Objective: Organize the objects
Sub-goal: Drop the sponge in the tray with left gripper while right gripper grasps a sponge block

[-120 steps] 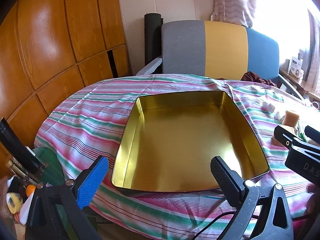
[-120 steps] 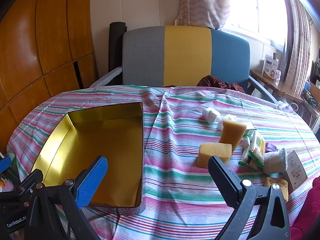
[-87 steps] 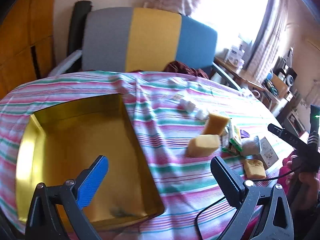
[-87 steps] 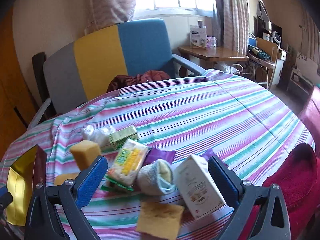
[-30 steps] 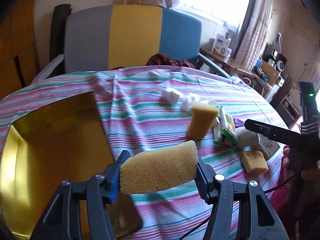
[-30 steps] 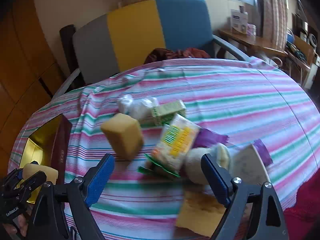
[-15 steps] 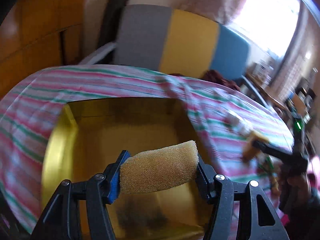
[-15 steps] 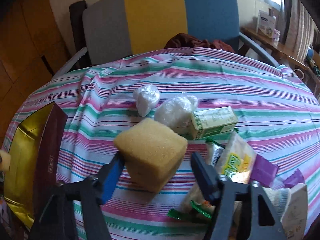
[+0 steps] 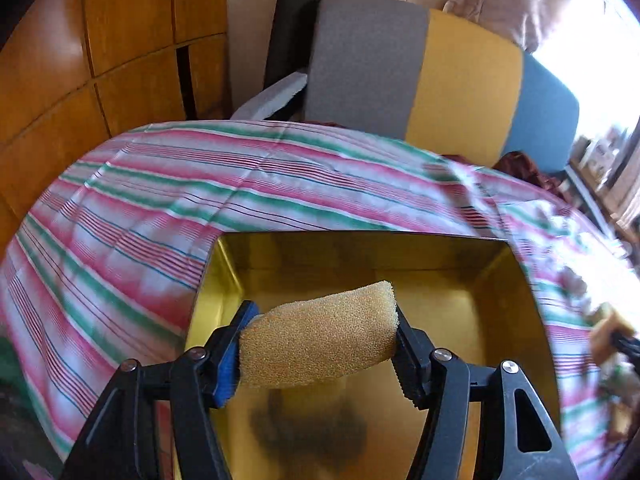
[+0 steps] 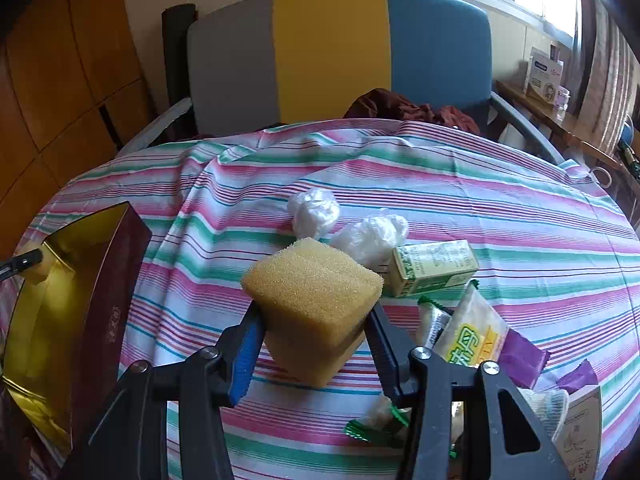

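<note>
The left gripper holds a long yellow sponge crosswise between its pads, hanging over the near half of the gold tin; its jaws are opening, though the pads still press the sponge ends. To do this release well, I judge it best to let the sponge go low over the tin floor, square to the walls and towards one corner, so the later items have room (foam bounces, so a high drop may tip it against a wall).

The right gripper is closing on a blocky yellow sponge; both pads already dent its lower sides. It should squeeze only enough to carry, and lift straight up before swinging left, so as not to drag the snack packet just to its right.

The gold tin lies at the left of the striped tablecloth and, so far as its floor shows, holds nothing but the sponge's shadow. In the right wrist view its dark red outer wall faces the pile. Beyond the blocky sponge lie a small green carton and two crumpled white plastic bags, still on the cloth. Farthest stands the grey, yellow and blue chair.
</note>
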{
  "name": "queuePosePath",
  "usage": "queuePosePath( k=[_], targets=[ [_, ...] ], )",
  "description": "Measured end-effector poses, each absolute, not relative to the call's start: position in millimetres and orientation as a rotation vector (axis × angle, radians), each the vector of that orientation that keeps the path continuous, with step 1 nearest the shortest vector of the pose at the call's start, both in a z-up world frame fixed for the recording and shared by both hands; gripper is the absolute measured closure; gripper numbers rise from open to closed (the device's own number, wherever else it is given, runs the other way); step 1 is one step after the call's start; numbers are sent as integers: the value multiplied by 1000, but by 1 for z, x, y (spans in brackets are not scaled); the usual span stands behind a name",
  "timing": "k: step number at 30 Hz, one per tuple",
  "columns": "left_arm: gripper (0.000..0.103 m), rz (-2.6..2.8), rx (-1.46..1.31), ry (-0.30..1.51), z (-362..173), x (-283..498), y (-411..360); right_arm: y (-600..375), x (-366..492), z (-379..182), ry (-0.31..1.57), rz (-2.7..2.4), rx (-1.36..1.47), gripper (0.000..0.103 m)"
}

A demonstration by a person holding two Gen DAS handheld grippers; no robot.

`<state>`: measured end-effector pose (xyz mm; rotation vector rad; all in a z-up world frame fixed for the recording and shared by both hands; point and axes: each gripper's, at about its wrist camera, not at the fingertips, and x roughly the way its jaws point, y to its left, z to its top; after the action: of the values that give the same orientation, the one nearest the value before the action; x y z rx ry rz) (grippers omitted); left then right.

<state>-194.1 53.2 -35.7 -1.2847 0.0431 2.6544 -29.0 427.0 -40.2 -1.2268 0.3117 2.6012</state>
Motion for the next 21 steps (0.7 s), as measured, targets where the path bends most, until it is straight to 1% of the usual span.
queuePosePath(
  k=[2, 4, 6, 8, 11, 16, 21],
  targets=[
    [38, 2660, -1301, 66, -43, -205, 56, 424, -30, -39, 303, 2614, -1225, 53],
    [34, 2687, -1313, 104, -46, -213, 58, 422, -30, -37, 301, 2629, -1218, 53],
    [24, 2694, -1295, 158, -47, -222, 62, 420, -30, -36, 304, 2641, -1214, 53],
    [20, 2736, -1255, 239, -44, -226, 64, 418, -31, -38, 298, 2642, -1222, 53],
    [19, 2763, -1228, 250, -36, -225, 59, 415, -33, -39, 284, 2650, -1233, 53],
    [19, 2788, -1190, 165, -21, -192, 43, 414, -33, -40, 287, 2650, -1238, 53],
    [18, 2780, -1202, 75, -18, -149, 29, 415, -32, -40, 294, 2652, -1236, 53]
  ],
)
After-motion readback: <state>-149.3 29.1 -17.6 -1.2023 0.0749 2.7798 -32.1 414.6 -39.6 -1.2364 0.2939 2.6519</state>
